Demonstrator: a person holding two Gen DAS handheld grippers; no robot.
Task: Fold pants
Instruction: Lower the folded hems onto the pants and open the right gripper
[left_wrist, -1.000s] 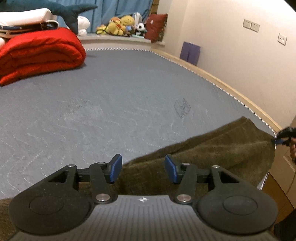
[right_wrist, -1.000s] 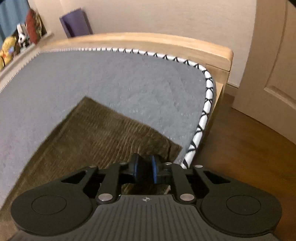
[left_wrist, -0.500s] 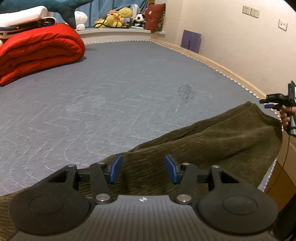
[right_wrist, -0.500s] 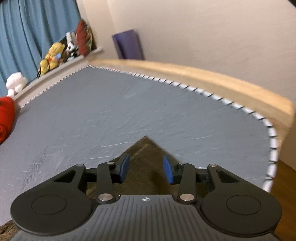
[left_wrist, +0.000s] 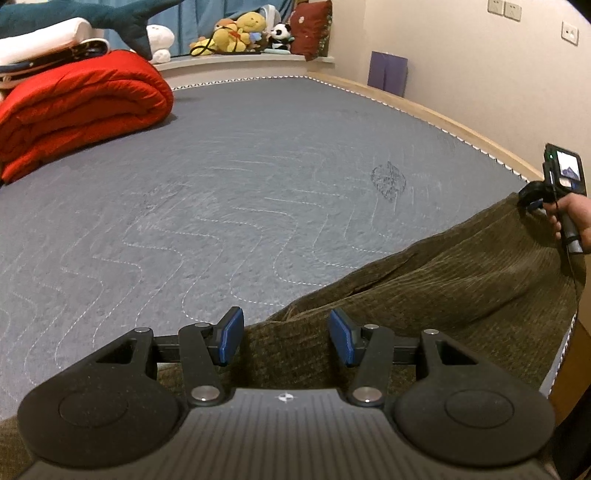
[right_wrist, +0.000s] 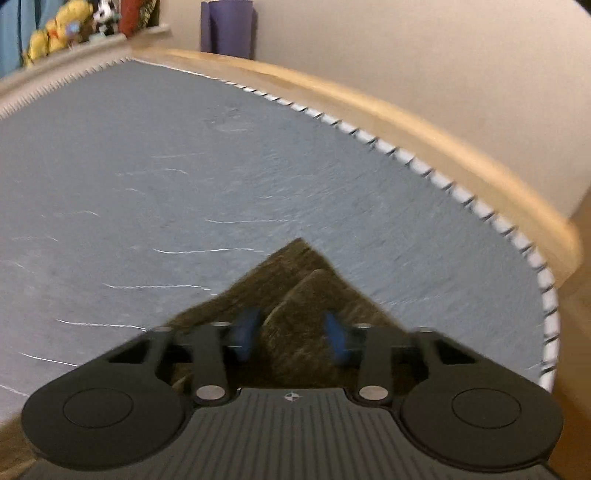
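Note:
Olive-brown corduroy pants (left_wrist: 443, 288) lie along the near right side of the grey mattress (left_wrist: 258, 177). My left gripper (left_wrist: 286, 336) hovers open over their near edge, with cloth below and between its blue pads but not pinched. In the right wrist view, which is blurred, a pointed corner of the pants (right_wrist: 303, 280) reaches between the fingers of my right gripper (right_wrist: 290, 334). Its jaws are closing and the pads still stand apart from the cloth. The left wrist view shows that right gripper (left_wrist: 530, 201) at the pants' far corner, held by a hand (left_wrist: 576, 218).
A rolled red duvet (left_wrist: 81, 107) lies at the far left of the mattress under stacked bedding. Plush toys (left_wrist: 236, 33) line the ledge behind. A wooden bed frame (right_wrist: 443, 147) runs along the right edge, with a purple folder (left_wrist: 388, 74) against the wall.
My right gripper swung from the pants' hem by the mattress edge to their far corner, going from nearly shut to apart. The left gripper sank a little toward the cloth, still open.

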